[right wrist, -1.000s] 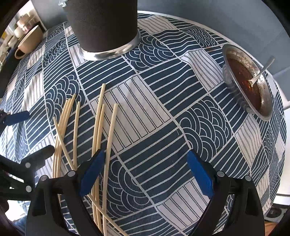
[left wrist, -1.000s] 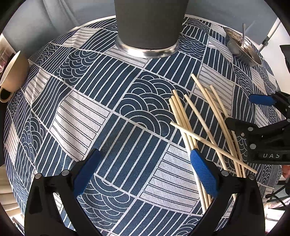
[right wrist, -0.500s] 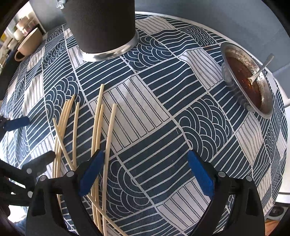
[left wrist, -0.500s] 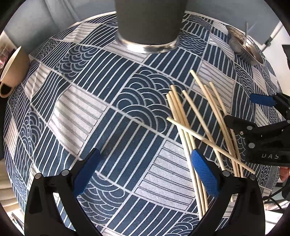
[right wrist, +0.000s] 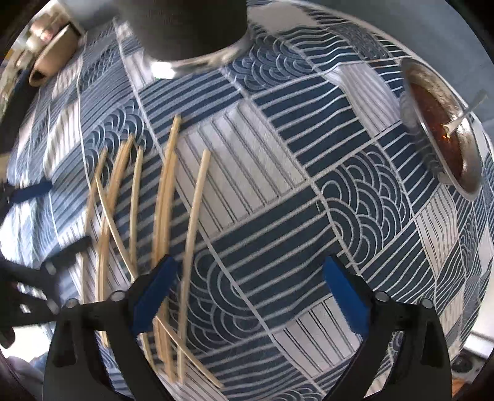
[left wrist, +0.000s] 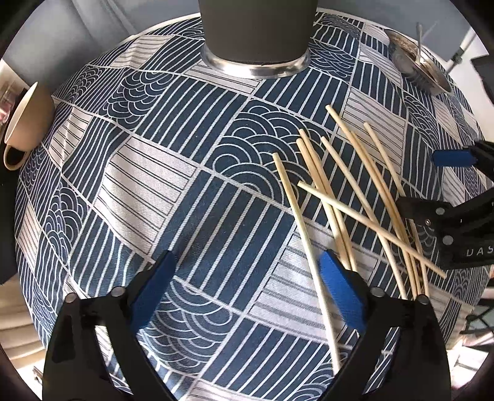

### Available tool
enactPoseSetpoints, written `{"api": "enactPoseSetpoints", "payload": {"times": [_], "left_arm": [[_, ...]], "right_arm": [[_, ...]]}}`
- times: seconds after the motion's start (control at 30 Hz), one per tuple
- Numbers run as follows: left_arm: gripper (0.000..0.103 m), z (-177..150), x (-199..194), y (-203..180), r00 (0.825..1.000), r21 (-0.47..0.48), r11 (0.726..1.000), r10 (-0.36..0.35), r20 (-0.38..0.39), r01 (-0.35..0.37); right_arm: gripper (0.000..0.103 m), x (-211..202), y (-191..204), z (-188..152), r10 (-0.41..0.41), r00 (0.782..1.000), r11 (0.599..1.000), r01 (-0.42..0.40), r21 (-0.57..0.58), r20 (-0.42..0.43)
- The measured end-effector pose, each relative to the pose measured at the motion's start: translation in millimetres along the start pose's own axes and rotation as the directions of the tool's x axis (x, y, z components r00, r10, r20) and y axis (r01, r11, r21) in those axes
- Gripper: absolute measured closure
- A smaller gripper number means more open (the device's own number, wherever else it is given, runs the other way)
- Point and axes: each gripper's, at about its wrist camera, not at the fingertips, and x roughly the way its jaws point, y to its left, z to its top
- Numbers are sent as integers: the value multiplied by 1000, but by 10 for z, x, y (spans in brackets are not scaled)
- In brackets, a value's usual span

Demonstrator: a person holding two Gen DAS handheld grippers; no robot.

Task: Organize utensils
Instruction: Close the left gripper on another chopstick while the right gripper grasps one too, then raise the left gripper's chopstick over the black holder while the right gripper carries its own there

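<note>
Several pale wooden chopsticks lie crossed on the blue patterned tablecloth, right of centre in the left wrist view and at the left in the right wrist view. My left gripper points down with its jaws closing. One chopstick lies between them, just inside the right pad, and the pads do not press on it. My right gripper points down with its jaws opening. A single chopstick runs just inside its left pad, untouched. Each gripper shows in the other's view.
A dark cylindrical holder with a metal base stands at the far edge. A metal bowl of red-brown sauce with a spoon sits far right. A beige cup lies at the far left.
One chopstick has come away from the bundle and now lies to its left, between the left jaws. The left jaws have narrowed a little. The right view has tilted slightly and blurred.
</note>
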Motion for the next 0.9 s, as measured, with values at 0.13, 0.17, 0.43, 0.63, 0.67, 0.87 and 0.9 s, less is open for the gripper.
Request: {"api": "enactPoseSetpoints", "payload": {"times": [0.13, 0.17, 0.43, 0.63, 0.67, 0.87, 0.9], "left_arm": [[39, -75, -83, 93, 1000, 17, 1000, -8, 13, 8], [43, -82, -103, 130, 1000, 21, 1000, -9, 8, 9], [98, -201, -147, 521, 998, 5, 999, -36, -44, 36], [99, -367, -178, 883, 984, -91, 985, -154, -94, 145], [99, -390, -176, 938, 984, -93, 986, -151, -98, 142], [99, -529, -347, 1180, 983, -115, 983, -157, -90, 147], [99, -521, -386, 1234, 984, -117, 982, -156, -87, 145]], "right_arm": [[10, 15, 31, -59, 1, 1000, 997, -1, -79, 2], [11, 18, 36, -76, 2, 1000, 996, -2, -90, 3], [93, -123, -41, -278, -1, 999, 999, 2, -42, 37], [99, -150, -269, -369, 107, 993, 988, -112, 103, 51], [99, -160, -295, -387, 129, 990, 984, -135, 115, 59], [99, -417, -382, -459, 223, 964, 956, -245, 161, 142], [99, -479, -402, -476, 232, 958, 950, -260, 171, 166]]}}
